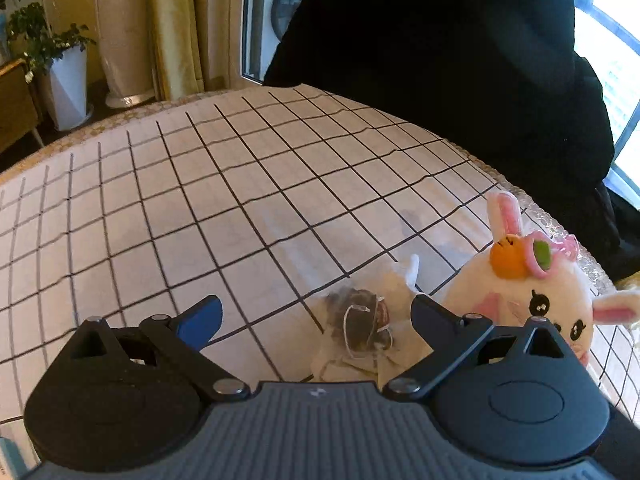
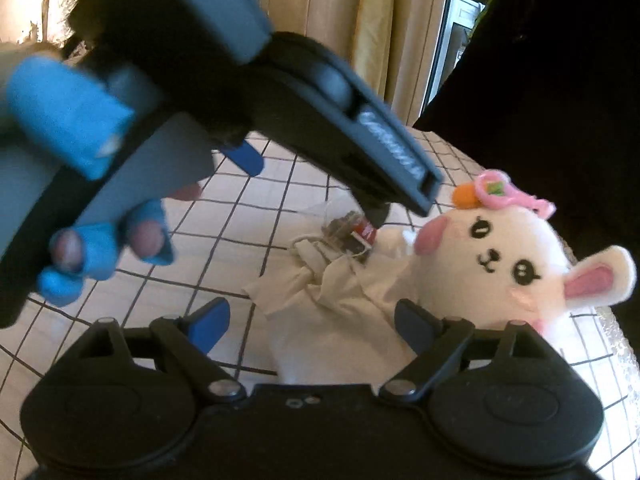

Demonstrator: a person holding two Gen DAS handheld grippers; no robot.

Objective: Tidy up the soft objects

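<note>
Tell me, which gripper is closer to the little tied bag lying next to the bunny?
Left. The left gripper has its open fingertips right at the little tied bag. The right gripper hangs farther back over the cream cloth, beside the bunny.

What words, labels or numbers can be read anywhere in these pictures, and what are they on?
Nothing can be read with certainty.
Raised lettering on the side of the left gripper, seen from the right wrist view: too blurred to read.
White print on the red tag of the clear pouch: too small to read.
Small white mark on the gripper body: a logo, not letters.
Plush bunny: no text, only a stitched face.
</note>
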